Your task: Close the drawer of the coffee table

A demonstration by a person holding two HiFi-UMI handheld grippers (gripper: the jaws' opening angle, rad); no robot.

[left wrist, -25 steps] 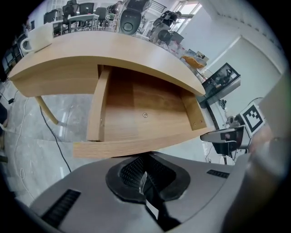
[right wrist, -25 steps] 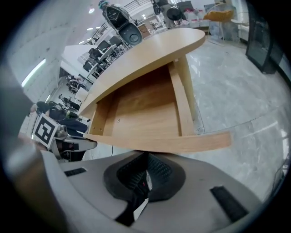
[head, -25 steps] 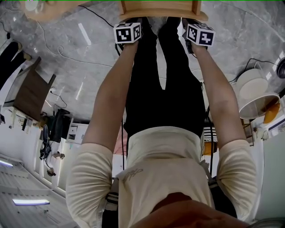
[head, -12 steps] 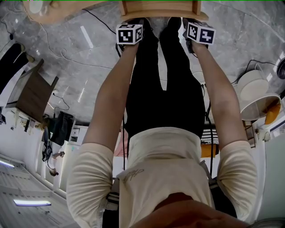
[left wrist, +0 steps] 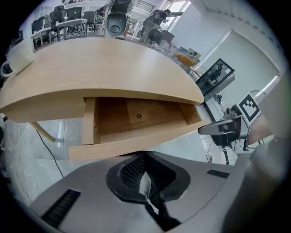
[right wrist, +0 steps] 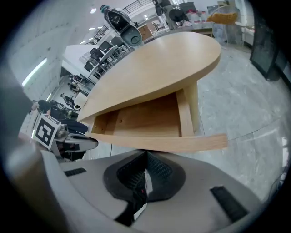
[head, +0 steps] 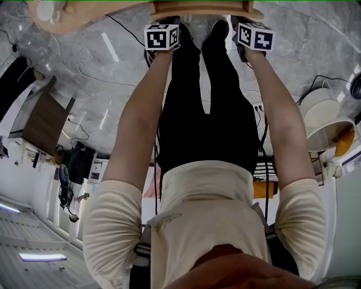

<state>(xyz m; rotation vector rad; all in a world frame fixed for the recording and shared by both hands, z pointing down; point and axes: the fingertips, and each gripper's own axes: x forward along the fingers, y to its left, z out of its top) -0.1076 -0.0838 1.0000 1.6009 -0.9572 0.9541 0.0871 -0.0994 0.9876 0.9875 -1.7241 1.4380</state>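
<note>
Head view: both arms reach forward and down. The left gripper [head: 163, 29] and right gripper [head: 252, 31] sit side by side at the curved front of the drawer [head: 200, 8], which runs along the top edge of the frame. The coffee table [head: 84, 8] shows only as a strip of its edge, top left. Grey marble floor [head: 113, 84] lies open on both sides of the arms. The fingertips cannot be seen here.

Left gripper view: the fingers [left wrist: 136, 170] are pressed together with nothing between them, their tips right at the lower edge of the drawer front [left wrist: 136, 141]. The drawer stands partly pulled out beneath the rounded tabletop [left wrist: 104, 68], its side walls exposed. A table leg [left wrist: 43, 132] slants down at left. The right gripper appears at the far right, near the drawer's corner.

Right gripper view: the fingers [right wrist: 154, 170] are likewise closed on nothing, their tips just below the drawer front [right wrist: 159, 142]. This view alone shows the front's free end overhanging bare floor [right wrist: 245, 104] at right.
</note>
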